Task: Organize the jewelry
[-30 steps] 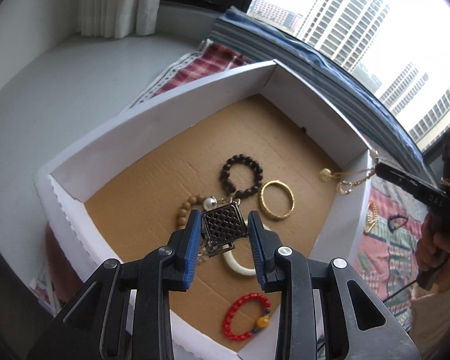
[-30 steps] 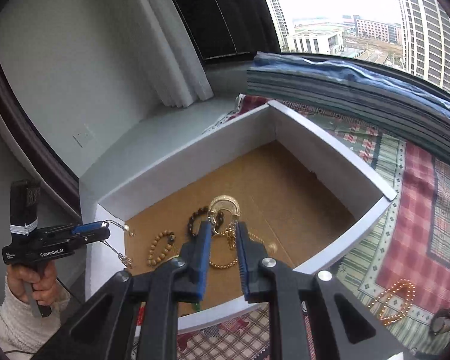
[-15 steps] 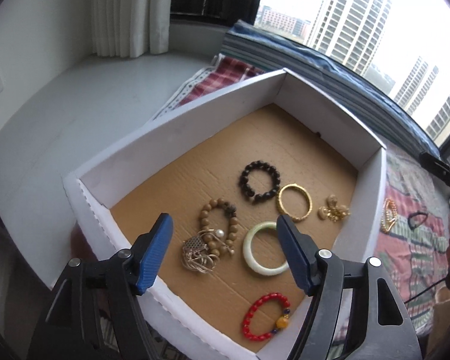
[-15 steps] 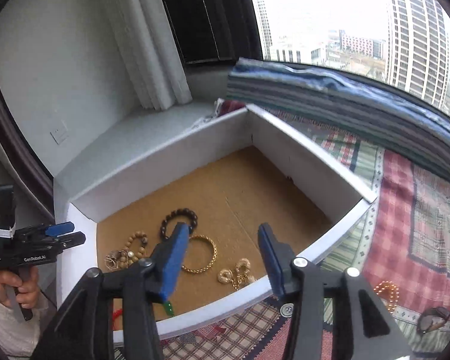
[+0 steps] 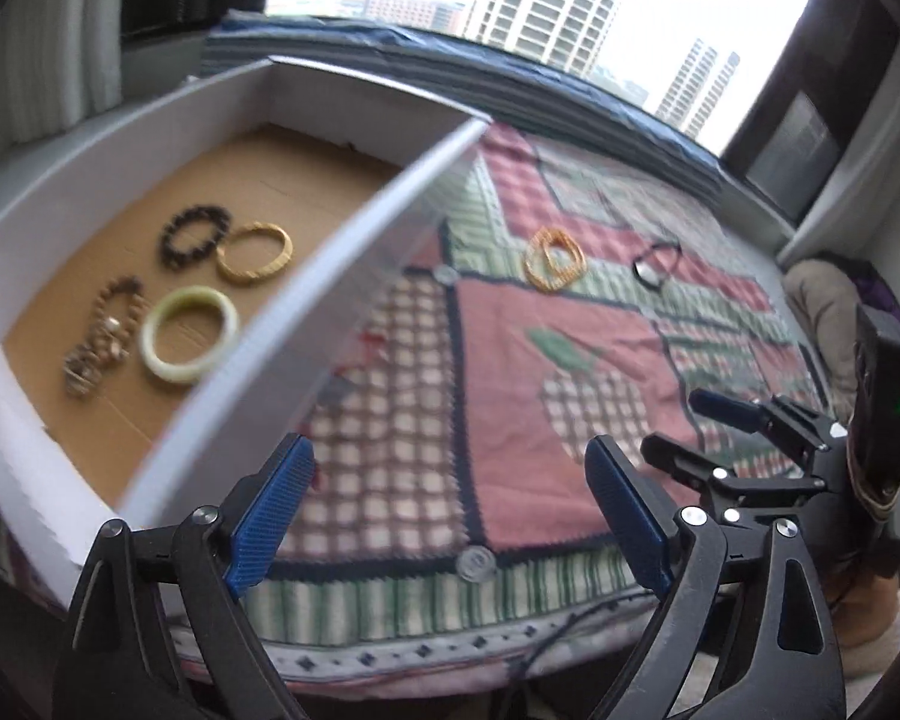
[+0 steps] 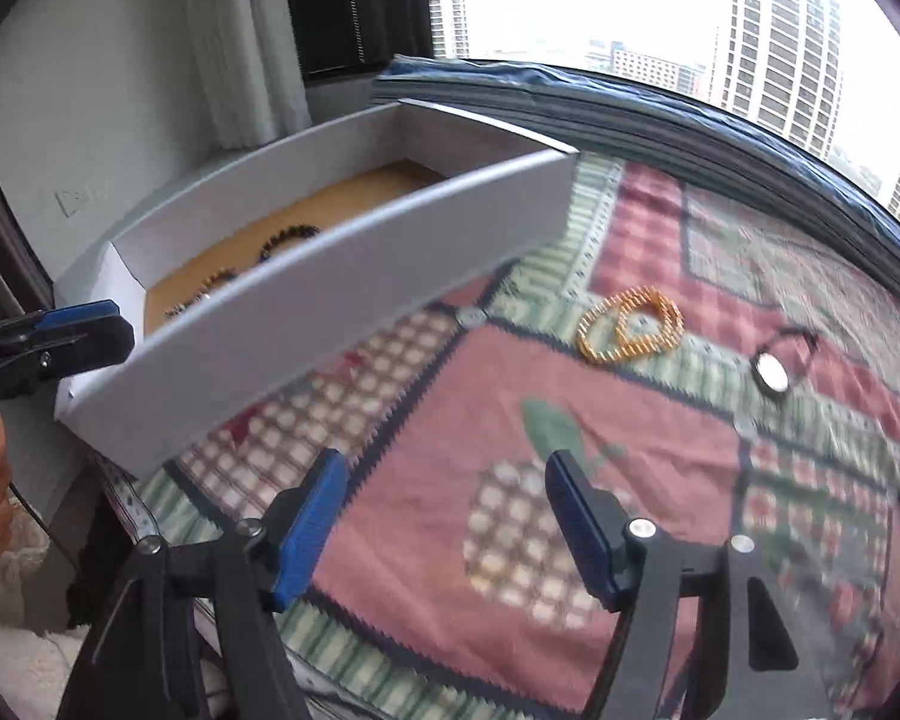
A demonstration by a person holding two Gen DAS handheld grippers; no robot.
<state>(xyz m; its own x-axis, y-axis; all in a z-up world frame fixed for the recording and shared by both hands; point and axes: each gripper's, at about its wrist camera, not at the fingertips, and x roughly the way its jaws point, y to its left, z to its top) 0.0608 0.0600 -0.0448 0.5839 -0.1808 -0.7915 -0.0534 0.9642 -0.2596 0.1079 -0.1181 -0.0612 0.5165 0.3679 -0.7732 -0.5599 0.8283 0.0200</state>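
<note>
A white box (image 5: 306, 276) with a cardboard floor holds a black bead bracelet (image 5: 195, 234), a gold bangle (image 5: 255, 252), a pale jade bangle (image 5: 189, 333), a brown bead bracelet (image 5: 117, 300) and a tangled chain piece (image 5: 81, 369). The box also shows in the right wrist view (image 6: 330, 300). On the patchwork cloth lie an orange bead bracelet (image 5: 555, 258) (image 6: 630, 324) and a black cord pendant (image 5: 654, 264) (image 6: 774, 366). My left gripper (image 5: 450, 510) is open and empty above the cloth right of the box. My right gripper (image 6: 447, 522) is open and empty above the cloth.
The cloth (image 6: 660, 480) covers a platform by a window. A folded blue-striped blanket (image 6: 630, 120) lies along the sill behind the box. White curtains (image 6: 234, 48) hang at the back left. The right gripper's body (image 5: 780, 450) shows at the right of the left wrist view.
Both grippers have let go of their jewelry into the box, opened wide, and swung right, away from the box and over the cloth.
</note>
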